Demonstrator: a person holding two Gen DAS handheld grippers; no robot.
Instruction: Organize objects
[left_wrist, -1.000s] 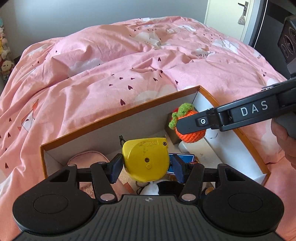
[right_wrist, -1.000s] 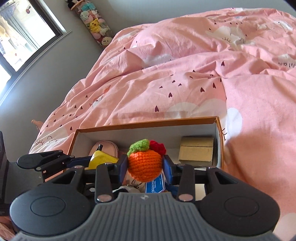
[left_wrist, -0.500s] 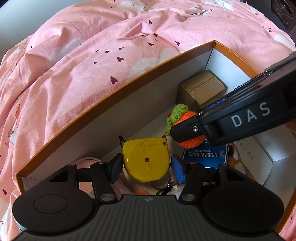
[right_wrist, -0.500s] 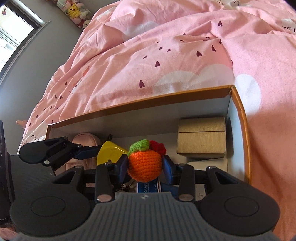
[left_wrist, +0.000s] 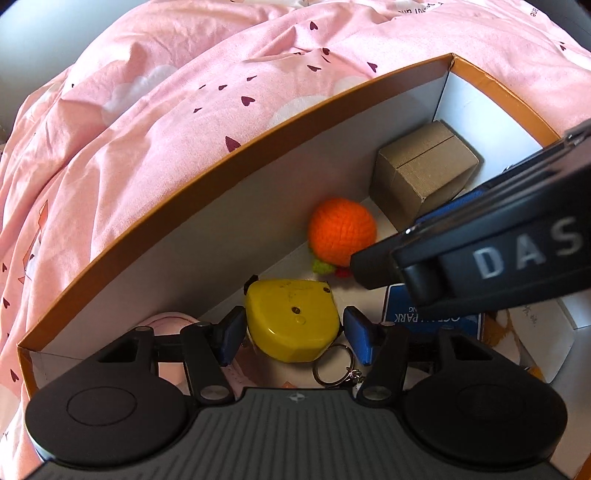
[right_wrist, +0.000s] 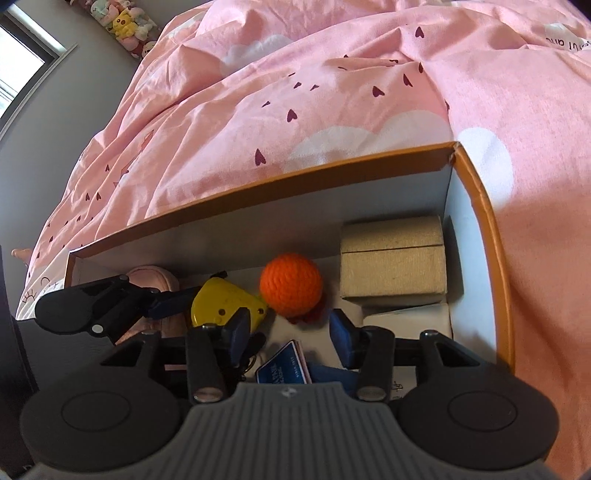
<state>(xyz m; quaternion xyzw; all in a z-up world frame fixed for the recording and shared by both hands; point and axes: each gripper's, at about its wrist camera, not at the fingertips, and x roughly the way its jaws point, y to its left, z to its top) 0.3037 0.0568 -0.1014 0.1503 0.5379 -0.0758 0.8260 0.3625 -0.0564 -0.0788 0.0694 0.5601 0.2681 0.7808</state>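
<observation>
Plush toys (right_wrist: 122, 26) only rightward.

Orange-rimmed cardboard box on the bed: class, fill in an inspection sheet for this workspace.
Surface: rumpled pink heart-print duvet.
Job's things: orange-rimmed cardboard box; orange crochet ball lying inside, leaves down; yellow tape measure inside.
Clutter: brown carton, blue card, pink pouch, key ring, all in the box.
Grippers: left gripper jaws just opening, tape measure between them; right gripper jaws just opening, nothing between them.
Cables: nothing seen.
Surroundings: plush toys, window.
</observation>
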